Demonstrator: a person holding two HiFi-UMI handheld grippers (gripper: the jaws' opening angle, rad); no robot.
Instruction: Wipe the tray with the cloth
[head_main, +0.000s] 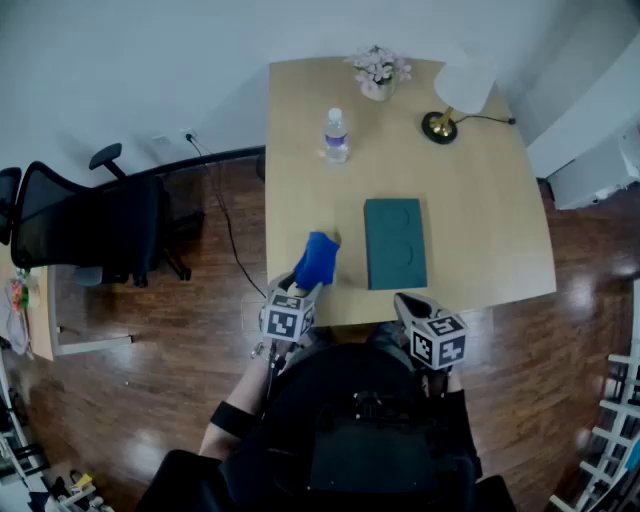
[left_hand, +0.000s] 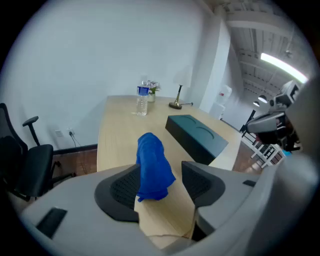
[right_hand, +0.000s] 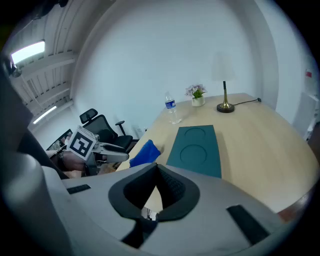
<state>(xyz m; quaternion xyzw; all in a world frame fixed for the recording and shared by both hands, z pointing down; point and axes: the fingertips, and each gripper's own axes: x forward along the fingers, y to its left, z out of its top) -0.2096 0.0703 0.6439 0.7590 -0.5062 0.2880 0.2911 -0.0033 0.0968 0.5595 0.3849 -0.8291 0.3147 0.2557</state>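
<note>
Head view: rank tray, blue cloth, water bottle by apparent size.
1. tray, clearly largest.
2. blue cloth. It is bunched and stands up toward the camera, which may inflate its apparent size.
3. water bottle, narrowest and farther up the table.

Blue cloth (head_main: 317, 258): bunched up in a heap, on bench just L of tray, not touching. Tray (head_main: 394, 243): dark teal rect., flat, 2 round recesses.

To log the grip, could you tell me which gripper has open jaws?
The left gripper: its jaws stand wide apart, the blue cloth between them, while the right gripper is shut and empty.
</note>
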